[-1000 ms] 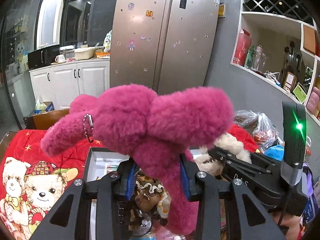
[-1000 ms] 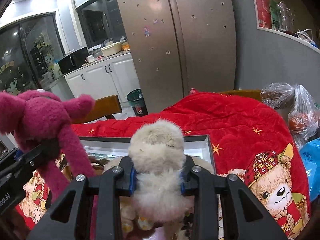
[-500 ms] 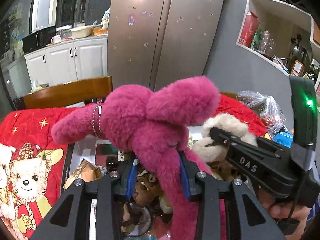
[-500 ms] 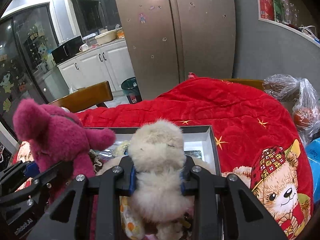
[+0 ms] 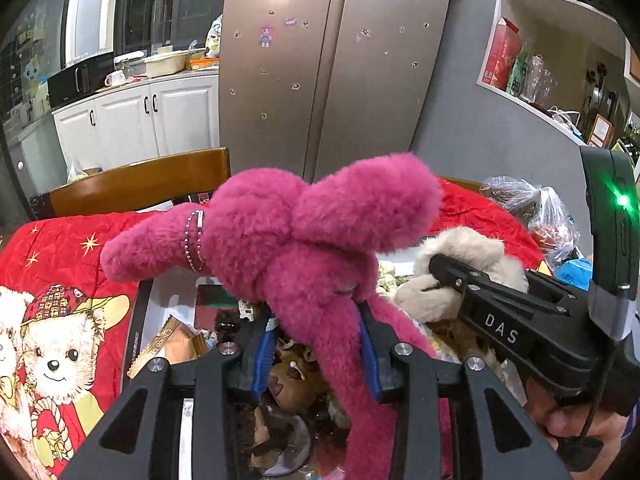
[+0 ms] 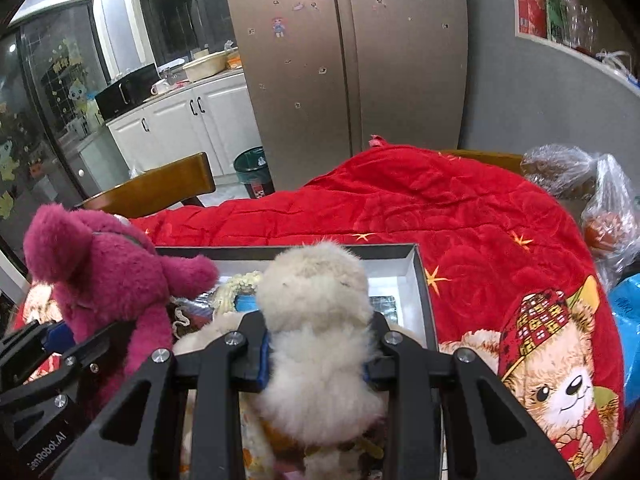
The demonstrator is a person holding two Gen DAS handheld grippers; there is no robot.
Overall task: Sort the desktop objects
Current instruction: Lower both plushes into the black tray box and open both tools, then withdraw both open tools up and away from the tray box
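Both toys sit lower than a second ago: the box now fills the lower part of each view, where before the pink toy and the cream toy rode higher against the fridge.

Jaws of the left gripper (image 5: 318,354) clamp the pink toy (image 5: 304,236) by one long limb, blue pads pressed into the fur on either side — the body and the other limbs bulge above the pads, a bead chain looped round one outstretched arm. Jaws of the right gripper (image 6: 316,358) are squeezed as tight as they go on the cream toy (image 6: 320,304), pinching its middle so the head stands up above the fingers.

Below both toys lies the box (image 6: 422,280), dark-rimmed and pale inside, already crowded with smaller toys and oddments. It rests on the red quilt (image 6: 460,216) with its bear print, which covers the bench. In the right view the pink toy hangs at the box's left edge, partly outside the rim, while the cream toy is well inside it. So the drop point is straight down for the right hand; the left probably needs to come a little towards the box's middle first.

Beyond stand a wooden chair (image 5: 140,184), the steel fridge (image 5: 332,60) and plastic bags (image 6: 592,184) at the quilt's far side.
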